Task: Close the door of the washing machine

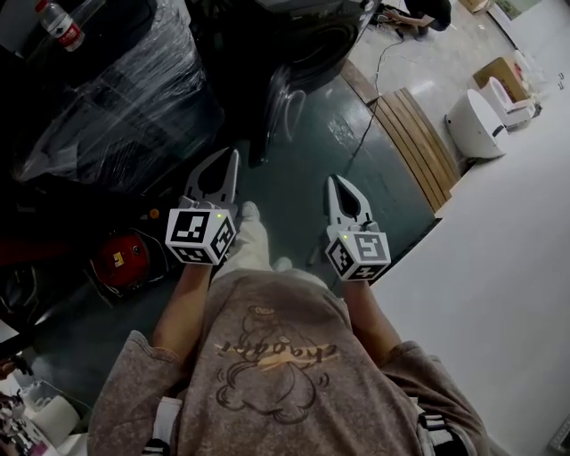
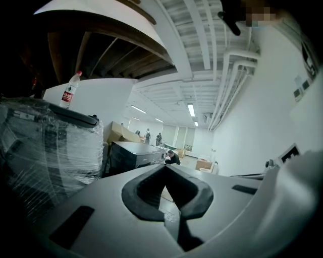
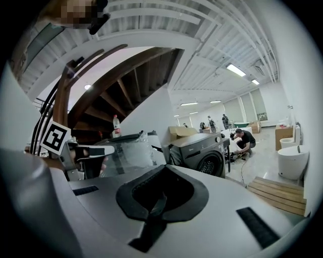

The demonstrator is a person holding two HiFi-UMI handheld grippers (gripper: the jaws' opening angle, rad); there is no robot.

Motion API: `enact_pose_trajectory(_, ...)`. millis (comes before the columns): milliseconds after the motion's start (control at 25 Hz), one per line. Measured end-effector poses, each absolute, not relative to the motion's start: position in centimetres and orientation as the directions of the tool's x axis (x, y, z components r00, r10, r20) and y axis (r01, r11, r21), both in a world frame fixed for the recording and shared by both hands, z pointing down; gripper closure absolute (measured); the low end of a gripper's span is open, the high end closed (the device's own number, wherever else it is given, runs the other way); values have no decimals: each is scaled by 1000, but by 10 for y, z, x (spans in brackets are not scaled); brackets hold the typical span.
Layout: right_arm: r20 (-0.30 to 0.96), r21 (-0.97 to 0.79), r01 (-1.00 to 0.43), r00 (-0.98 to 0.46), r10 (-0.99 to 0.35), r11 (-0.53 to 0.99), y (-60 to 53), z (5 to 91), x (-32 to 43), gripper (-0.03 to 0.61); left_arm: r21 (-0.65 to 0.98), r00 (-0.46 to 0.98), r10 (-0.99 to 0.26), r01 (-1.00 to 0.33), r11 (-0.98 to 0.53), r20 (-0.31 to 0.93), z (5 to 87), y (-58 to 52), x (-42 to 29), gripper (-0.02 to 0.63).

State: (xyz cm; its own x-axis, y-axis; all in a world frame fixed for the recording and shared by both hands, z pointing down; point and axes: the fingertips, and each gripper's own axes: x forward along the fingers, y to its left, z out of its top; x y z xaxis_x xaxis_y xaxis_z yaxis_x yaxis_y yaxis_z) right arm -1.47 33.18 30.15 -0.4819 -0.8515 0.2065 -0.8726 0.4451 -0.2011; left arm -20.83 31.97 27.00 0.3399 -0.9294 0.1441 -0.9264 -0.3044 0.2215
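Observation:
The dark washing machine [image 1: 312, 40] stands at the top of the head view, its round door [image 1: 276, 102] swung open toward me and seen edge-on. In the right gripper view the machine [image 3: 199, 151] shows its drum opening [image 3: 211, 164] straight ahead, some way off. My left gripper [image 1: 234, 153] hangs shut and empty over the green floor, short of the door. My right gripper [image 1: 332, 178], also shut and empty, sits a little lower and to the right. Both jaw tips meet in their own views, left gripper [image 2: 164, 166] and right gripper [image 3: 164, 166].
A plastic-wrapped appliance [image 1: 116, 98] with a bottle [image 1: 61, 25] on top stands at the left. A red object [image 1: 125, 258] lies on the floor below it. Wooden planks [image 1: 414, 147], a white toilet [image 1: 476, 125] and a floor cable [image 1: 370, 116] lie to the right. A person [image 3: 245, 141] crouches beyond.

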Motion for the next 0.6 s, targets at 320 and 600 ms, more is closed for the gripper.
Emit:
enact_pose_trajectory(320, 202, -223, -877, -469, -860, 426, 256, 302, -54, 581, 234, 411, -896, -900, -369, 170, 280, 241, -224, 615)
enact_pose_trajectory(600, 221, -219, -924, -360, -907, 314, 205, 299, -57, 581, 242, 478, -854, -870, -429, 205, 292, 185, -230, 615)
